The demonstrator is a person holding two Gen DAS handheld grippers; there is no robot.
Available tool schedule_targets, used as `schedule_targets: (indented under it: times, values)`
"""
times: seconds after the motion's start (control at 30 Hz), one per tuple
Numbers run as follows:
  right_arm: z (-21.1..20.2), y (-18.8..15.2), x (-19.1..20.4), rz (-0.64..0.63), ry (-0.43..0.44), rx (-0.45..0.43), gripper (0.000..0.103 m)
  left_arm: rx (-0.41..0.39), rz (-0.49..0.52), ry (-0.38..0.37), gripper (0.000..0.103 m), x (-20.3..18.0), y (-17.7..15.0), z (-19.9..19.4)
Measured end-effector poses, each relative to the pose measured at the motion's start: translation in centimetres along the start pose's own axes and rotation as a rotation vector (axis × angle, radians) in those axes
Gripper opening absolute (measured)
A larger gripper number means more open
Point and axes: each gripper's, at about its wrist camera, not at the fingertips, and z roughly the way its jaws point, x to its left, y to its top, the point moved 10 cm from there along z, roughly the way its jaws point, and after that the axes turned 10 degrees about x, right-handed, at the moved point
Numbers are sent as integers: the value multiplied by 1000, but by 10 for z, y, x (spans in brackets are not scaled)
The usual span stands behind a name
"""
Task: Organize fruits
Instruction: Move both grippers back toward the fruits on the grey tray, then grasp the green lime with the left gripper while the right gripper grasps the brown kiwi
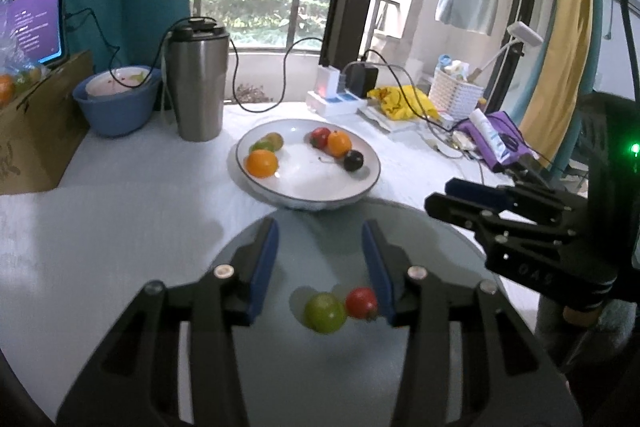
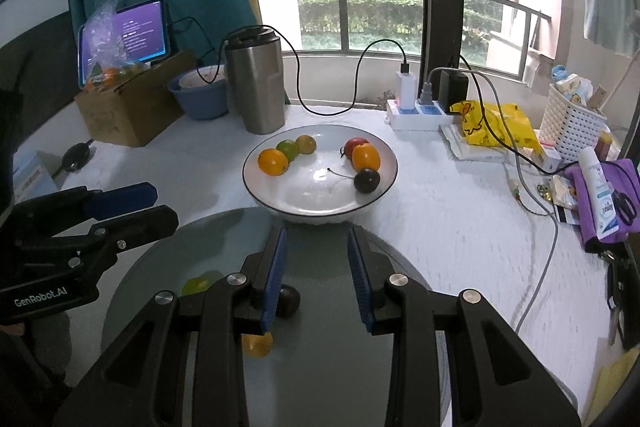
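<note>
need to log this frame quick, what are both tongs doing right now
Left tongs: open, holding nothing, above the grey plate.
Right tongs: open, holding nothing.

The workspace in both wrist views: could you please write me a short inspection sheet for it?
Surface: white table with a grey round tray at the near edge.
Job's things: white plate holding six fruits; green fruit and red fruit on the tray, plus a dark fruit and an orange piece.
Clutter: steel tumbler, blue bowl, cardboard box, tablet, yellow bag, white basket, purple pouch.
Grippers: left gripper open above the tray; right gripper open, empty.
Cables: black cable and grey cable run from the power strip.
Surroundings: window, balcony railing, teal curtain.
</note>
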Motion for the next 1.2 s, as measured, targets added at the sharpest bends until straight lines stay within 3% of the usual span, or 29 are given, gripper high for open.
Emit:
schedule_targets:
  times: [0.6, 1.2]
  values:
    - [4, -48, 21, -1, 54, 69, 33, 73, -9, 8, 45, -4, -49, 11]
    - [36, -72, 40, -31, 142, 186, 35, 159, 5, 38, 45, -1, -57, 44]
